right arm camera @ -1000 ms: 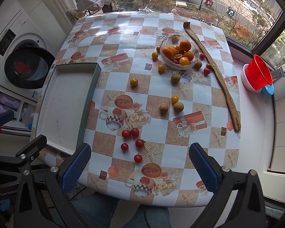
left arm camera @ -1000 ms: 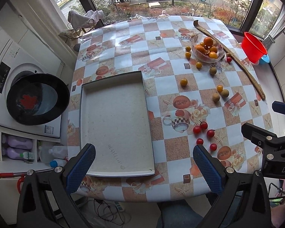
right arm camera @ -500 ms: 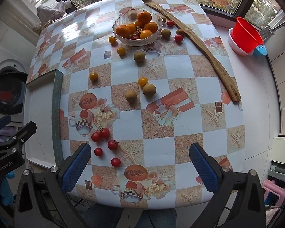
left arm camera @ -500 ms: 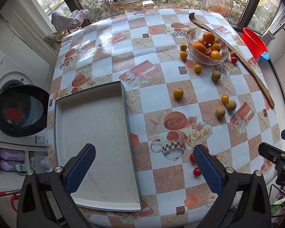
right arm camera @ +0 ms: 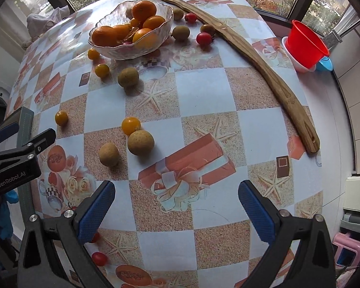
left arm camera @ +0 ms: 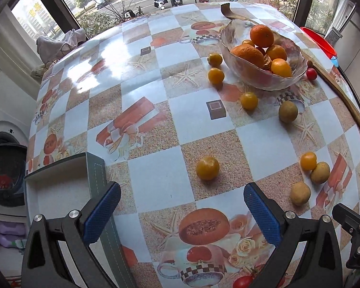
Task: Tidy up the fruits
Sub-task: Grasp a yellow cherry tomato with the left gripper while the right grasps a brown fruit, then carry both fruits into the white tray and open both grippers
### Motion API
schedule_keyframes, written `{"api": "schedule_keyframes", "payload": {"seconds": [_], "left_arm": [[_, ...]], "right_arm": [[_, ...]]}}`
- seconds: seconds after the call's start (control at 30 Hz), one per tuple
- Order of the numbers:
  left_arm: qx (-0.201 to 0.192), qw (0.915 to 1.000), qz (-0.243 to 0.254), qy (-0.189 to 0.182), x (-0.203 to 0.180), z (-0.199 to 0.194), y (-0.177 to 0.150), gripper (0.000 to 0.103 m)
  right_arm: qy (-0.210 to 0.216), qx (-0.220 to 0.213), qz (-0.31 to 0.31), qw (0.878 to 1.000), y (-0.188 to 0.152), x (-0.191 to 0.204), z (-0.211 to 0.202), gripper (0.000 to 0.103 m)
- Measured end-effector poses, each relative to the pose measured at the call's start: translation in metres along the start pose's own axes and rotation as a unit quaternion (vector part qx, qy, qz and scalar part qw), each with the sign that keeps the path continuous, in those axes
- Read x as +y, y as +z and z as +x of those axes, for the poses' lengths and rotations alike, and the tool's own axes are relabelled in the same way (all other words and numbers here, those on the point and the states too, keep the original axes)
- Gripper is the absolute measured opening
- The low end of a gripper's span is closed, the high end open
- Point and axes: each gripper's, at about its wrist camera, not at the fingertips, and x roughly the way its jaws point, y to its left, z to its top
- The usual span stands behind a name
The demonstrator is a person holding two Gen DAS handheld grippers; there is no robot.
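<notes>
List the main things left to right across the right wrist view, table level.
Grey tray → glass bowl of oranges → red cherry tomato → long wooden stick → red bucket.

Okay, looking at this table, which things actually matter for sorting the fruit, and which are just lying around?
For the job:
glass bowl of oranges
loose yellow tomatoes
red tomatoes
brown fruits
tray

Just lying about:
long wooden stick
red cup
washing machine
</notes>
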Motion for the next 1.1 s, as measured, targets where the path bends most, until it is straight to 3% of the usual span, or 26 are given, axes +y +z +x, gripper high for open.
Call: {"api": "schedule_keyframes", "payload": {"seconds": [0.07, 0.17, 0.2, 0.37, 0.43, 0.57, 0.63, 0.67, 0.8, 1.1], "left_arm": [[-0.006, 1.0, 0.002, -0.001, -0.002, 0.009, 0.001, 0.103], [-0.003, 1.0, 0.002, -0.009, -0.003, 0.021, 0.003, 0.088], [0.001, 0.9999, 0.002, -0.01, -0.004, 0.026, 0.003, 0.088], [-0.018, 0.9995, -0.011, -0.025, -0.002, 0.028, 0.007, 0.085], [-0.022, 0.9987, -0.016, -0.042, -0.002, 0.028, 0.008, 0.074], [-0.029, 0.9962, -0.024, -0.078, -0.006, 0.023, 0.003, 0.042], [-0.033, 0.996, -0.019, -0.08, -0.01, 0.02, -0.001, 0.025], [-0.032, 0.996, -0.019, -0.081, -0.011, 0.019, -0.001, 0.023], [-0.03, 0.9929, -0.04, -0.108, -0.006, 0.011, -0.007, 0.023], [-0.058, 0.9882, -0.073, -0.122, 0.028, -0.038, -0.025, 0.023]], "right_arm": [[0.006, -0.008, -0.022, 1.0, 0.001, 0.003, 0.008, 0.091], [0.013, -0.02, -0.045, 0.999, 0.004, 0.009, 0.02, 0.08], [0.015, -0.025, -0.05, 0.998, 0.006, 0.011, 0.022, 0.077], [0.018, -0.052, -0.081, 0.995, 0.015, 0.025, 0.023, 0.07], [0.01, -0.057, -0.095, 0.994, 0.017, 0.03, 0.024, 0.065], [0.007, -0.06, -0.088, 0.994, 0.019, 0.028, 0.023, 0.031], [0.02, -0.054, -0.069, 0.996, 0.019, 0.021, 0.021, 0.031], [0.02, -0.051, -0.063, 0.996, 0.019, 0.018, 0.02, 0.031], [0.025, -0.041, -0.049, 0.998, 0.013, 0.01, 0.013, 0.031], [0.053, -0.04, -0.045, 0.997, 0.008, 0.028, -0.014, 0.031]]}}
